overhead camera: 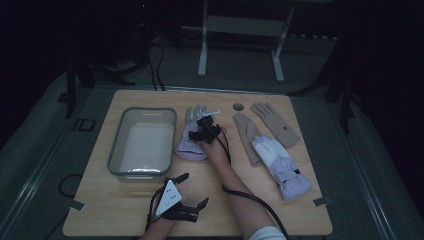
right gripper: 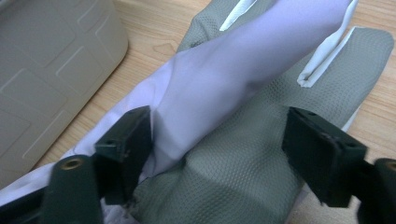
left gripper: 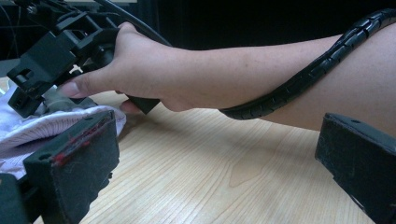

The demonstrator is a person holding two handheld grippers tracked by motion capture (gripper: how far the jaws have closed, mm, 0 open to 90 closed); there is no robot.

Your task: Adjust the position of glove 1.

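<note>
A lavender and grey ski glove [overhead camera: 190, 146] lies palm up on the wooden table [overhead camera: 125, 210], just right of a clear plastic bin [overhead camera: 116, 150]. My right gripper [overhead camera: 204, 131] is down over it. In the right gripper view its jaws [right gripper: 222, 126] stand apart astride the glove's grey palm [right gripper: 233, 177] and lavender fold; no firm pinch shows, so it is open. My left gripper [overhead camera: 195, 190] rests near the table's front edge, open and with nothing between its jaws [left gripper: 219, 135]. The left gripper view looks at the right hand and right gripper [left gripper: 51, 56] on the glove [left gripper: 56, 126].
The bin [right gripper: 42, 70] lies close to the left of the glove. To the right lie two tan gloves [overhead camera: 275, 122] [overhead camera: 245, 130] and a second lavender and white ski glove [overhead camera: 280, 162]. A small round hole [overhead camera: 238, 106] sits near the table's far edge. The right gripper's cable [overhead camera: 250, 197] trails along the forearm.
</note>
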